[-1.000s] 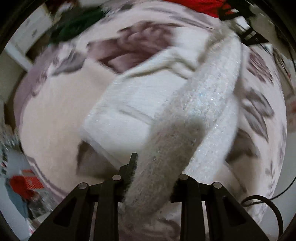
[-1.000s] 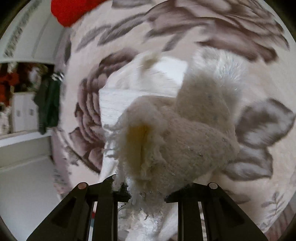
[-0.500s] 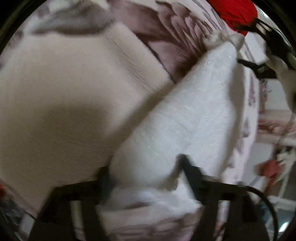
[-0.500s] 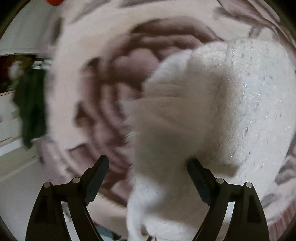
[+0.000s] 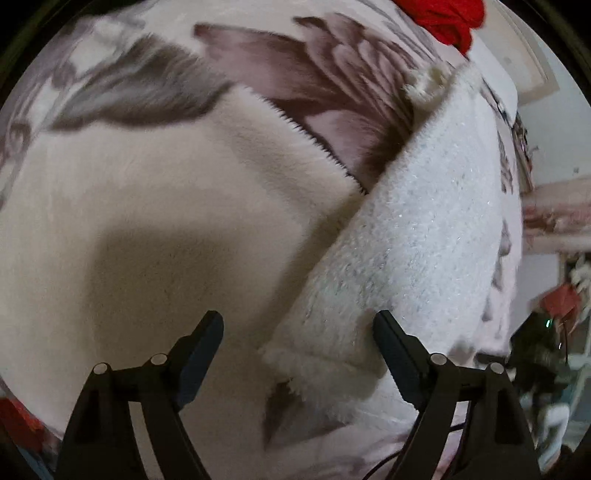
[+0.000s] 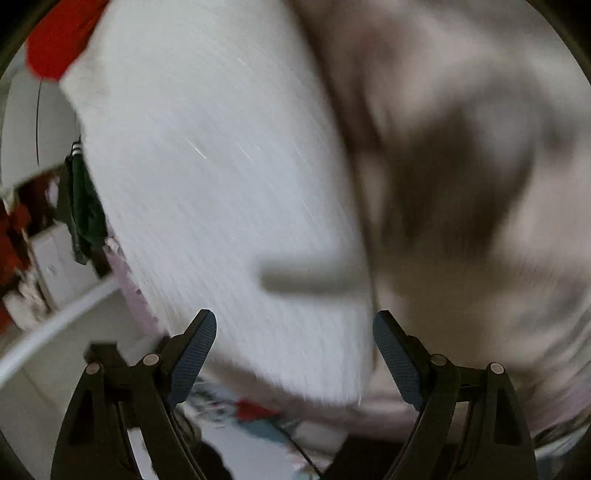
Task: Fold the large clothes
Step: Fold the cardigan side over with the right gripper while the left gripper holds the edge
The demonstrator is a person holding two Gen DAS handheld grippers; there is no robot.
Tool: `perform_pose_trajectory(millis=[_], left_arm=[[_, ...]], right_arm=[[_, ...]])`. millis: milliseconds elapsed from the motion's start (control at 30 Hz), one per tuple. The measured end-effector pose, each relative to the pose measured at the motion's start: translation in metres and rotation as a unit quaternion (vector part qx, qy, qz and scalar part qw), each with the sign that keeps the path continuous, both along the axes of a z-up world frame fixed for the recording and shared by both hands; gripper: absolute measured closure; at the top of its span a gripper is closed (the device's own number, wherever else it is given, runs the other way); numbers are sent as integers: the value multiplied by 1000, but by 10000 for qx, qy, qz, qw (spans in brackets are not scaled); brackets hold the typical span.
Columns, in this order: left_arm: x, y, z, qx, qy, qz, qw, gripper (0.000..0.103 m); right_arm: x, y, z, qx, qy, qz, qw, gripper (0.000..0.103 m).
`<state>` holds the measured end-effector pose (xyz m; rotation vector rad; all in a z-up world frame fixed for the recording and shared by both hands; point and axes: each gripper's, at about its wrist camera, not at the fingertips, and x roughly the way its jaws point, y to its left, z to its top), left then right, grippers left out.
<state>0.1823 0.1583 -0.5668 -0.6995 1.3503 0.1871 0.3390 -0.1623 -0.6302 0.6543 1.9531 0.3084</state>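
A white fuzzy sweater [image 5: 424, 229] lies folded in a long band on the floral blanket [image 5: 147, 221]. My left gripper [image 5: 297, 332] hovers over its near corner. Its jaws are closing, with the corner between them and toward the right finger; the left pad is clear of it, so nothing is gripped. In the right wrist view the sweater [image 6: 221, 166] is a blurred white slab on the blanket [image 6: 461, 184]. My right gripper [image 6: 293, 332] stands open just above its near edge, holding nothing.
A red cloth [image 5: 443, 14] lies at the far end of the blanket, also seen as the red cloth [image 6: 55, 40] at the top left. A dark green garment [image 6: 85, 206] hangs beside white furniture. Floor and clutter lie past the blanket's edges.
Both grippers were shut on lifted parts of the sweater. They have opened and let it go, and it now rests on the blanket. The right view has swung sideways and blurred.
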Motion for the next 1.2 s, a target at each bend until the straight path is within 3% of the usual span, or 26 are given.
perform_pose_trajectory(millis=[33,67,100,167,233,367,433,533,567,600,700,733,767,800,833,900,933,1000,1067,1133,1200], left_arm=[[3,-4,4,163,-87,-99,9998,74],[4,-6,5,234,-70,-134,9996,80],[2,-6,9,282,-91,-76,9995,81],[-4,-5,15,95,-226,36,9997,86],[-13,-6,25,-195,-365,156,9990,87],[-23,-17,37,-614,-509,352,9962,88],[-19,-21,24,-321,-179,262,9990,89],[-23,-16,-6,258,443,194,9985,93],[-26,-11,-10,82,511,278,9983,93],[-31,-3,-12,-361,380,456,9976,92],[-40,13,-5,-990,-158,671,9927,88],[-41,18,-5,-1171,-290,728,9900,76],[-41,21,-6,-1333,-371,802,9871,66],[-40,25,-10,-1591,-457,958,9815,44],[-39,28,-14,-1795,-547,1086,9762,41],[-28,28,-18,-2263,-961,1197,9619,41],[-19,23,-19,-2317,-1055,1081,9610,40],[0,8,-26,-2338,-1058,705,9639,38],[22,-7,-38,-2146,-834,268,9728,38],[37,-17,-51,-1765,-648,15,9822,38],[42,-20,-48,-1456,-786,-26,9862,41]], right_arm=[[-22,-1,-14,156,184,-119,9996,15],[-40,0,-25,273,273,-222,9990,17],[-50,1,-31,356,264,-286,9986,24],[-64,2,-33,49,-5,-224,9997,76],[-73,-7,-23,-137,-336,-444,9984,89],[-83,-23,11,-338,-828,-504,9947,94],[-84,-29,24,-405,-971,-538,9930,95],[-78,-31,18,-482,-903,-342,9942,95],[-70,-32,16,-507,-857,-209,9948,94],[-67,-28,8,-506,-796,-39,9955,94],[-63,-39,-5,-310,-600,-7,9977,82],[-62,-44,-6,-145,-521,-117,9985,70],[-61,-49,-6,17,-569,-208,9982,53],[-59,-62,-7,133,-633,-235,9976,42],[-60,-66,-10,261,-665,-248,9971,26],[-61,-73,-23,555,-535,-315,9965,24],[-62,-75,-31,670,-429,-353,9962,24],[-65,-74,-49,944,-252,-410,9944,23],[-65,-68,-60,1272,-238,-442,9906,19],[-63,-52,-70,1491,-229,-321,9880,17],[-62,-38,-78,1632,-194,-304,9859,17]])
